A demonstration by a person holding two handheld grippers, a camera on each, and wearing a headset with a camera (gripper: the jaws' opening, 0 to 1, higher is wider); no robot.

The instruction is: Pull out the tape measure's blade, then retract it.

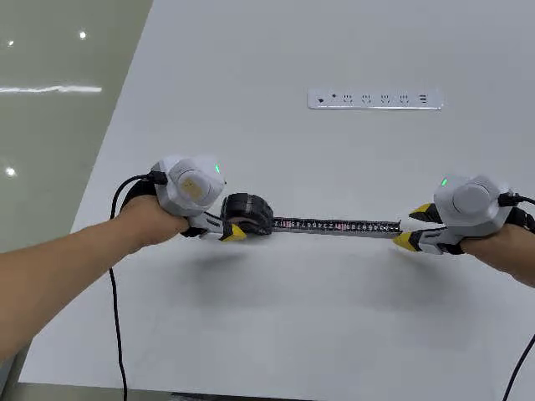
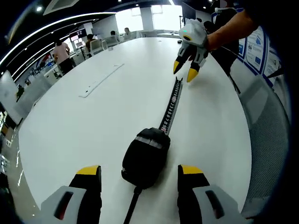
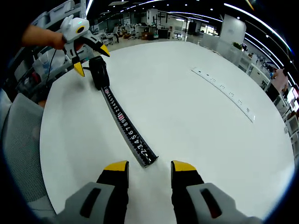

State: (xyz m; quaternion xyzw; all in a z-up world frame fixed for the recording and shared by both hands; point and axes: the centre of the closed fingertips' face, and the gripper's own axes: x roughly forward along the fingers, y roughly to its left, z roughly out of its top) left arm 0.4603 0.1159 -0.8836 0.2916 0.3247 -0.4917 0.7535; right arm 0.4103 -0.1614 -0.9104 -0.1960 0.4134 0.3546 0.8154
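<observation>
A black tape measure case (image 1: 247, 213) lies on the white table, its blade (image 1: 334, 225) drawn out to the right and flat on the surface. My left gripper (image 1: 230, 219) stands open, jaws either side of the case (image 2: 145, 156) without touching it. My right gripper (image 1: 412, 225) is open at the blade's free end. In the right gripper view the blade tip (image 3: 148, 161) lies just ahead of the gap between the jaws, not held. The right gripper (image 2: 184, 70) shows at the far end of the blade (image 2: 171, 105), and the left gripper (image 3: 91, 58) beside the case (image 3: 99, 70).
A white power strip (image 1: 374, 98) lies flat farther back on the table. The table's left edge (image 1: 109, 142) drops to a shiny floor. A black cable (image 1: 113, 292) trails from the left gripper. Chairs and people stand beyond the table (image 2: 60, 51).
</observation>
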